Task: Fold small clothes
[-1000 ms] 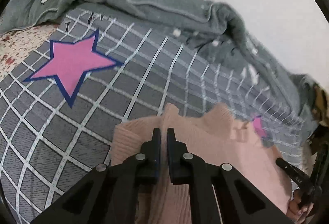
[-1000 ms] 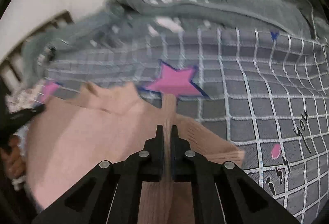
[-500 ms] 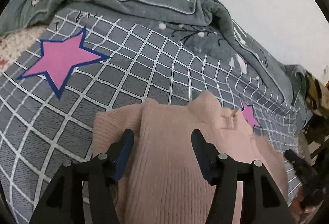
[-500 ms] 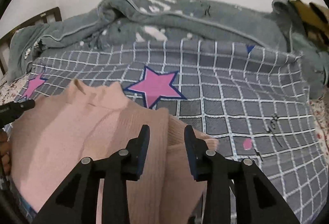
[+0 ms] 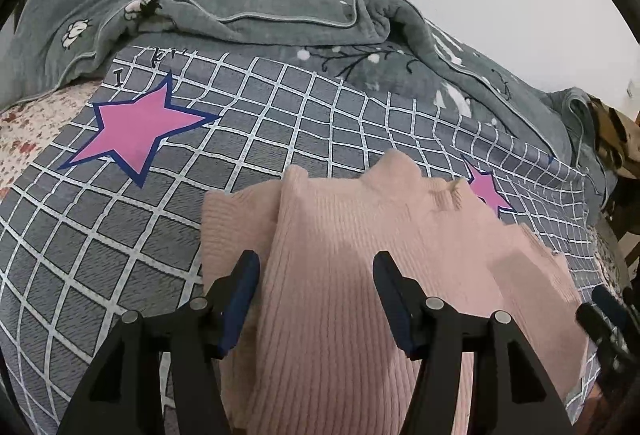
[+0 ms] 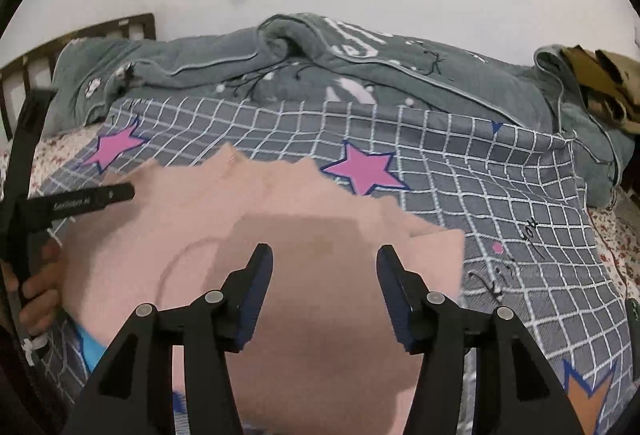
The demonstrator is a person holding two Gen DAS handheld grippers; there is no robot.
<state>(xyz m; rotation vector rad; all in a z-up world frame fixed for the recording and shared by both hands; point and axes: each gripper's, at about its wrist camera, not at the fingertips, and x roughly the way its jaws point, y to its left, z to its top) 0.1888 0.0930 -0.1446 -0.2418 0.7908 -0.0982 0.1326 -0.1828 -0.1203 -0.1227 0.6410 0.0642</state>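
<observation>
The pink ribbed sweater (image 5: 360, 275) lies flat on the grid-patterned bed cover (image 5: 240, 139), collar toward 12 o'clock, with one sleeve folded in at 9 o'clock in the left wrist view. The left gripper (image 5: 316, 291) hangs above the sweater body with its fingers (image 5: 244, 283) spread wide, holding nothing. The right gripper (image 6: 324, 287) is likewise above the sweater (image 6: 304, 219), fingers (image 6: 256, 283) apart and empty.

Legible writing: black script on the bed cover at 3 o'clock in the right wrist view; one word looks like "you". White lettering on the left gripper's body (image 6: 76, 201) is too blurred to read.

Only the right wrist view shows the person's left hand (image 6: 38, 287), at 9 o'clock, wrapped around the handle. The left wrist view alone shows the sweater's rib texture sharply. Pink stars (image 5: 136, 127) mark the cover. A grey blanket (image 5: 280, 23) is bunched along 12 o'clock.
</observation>
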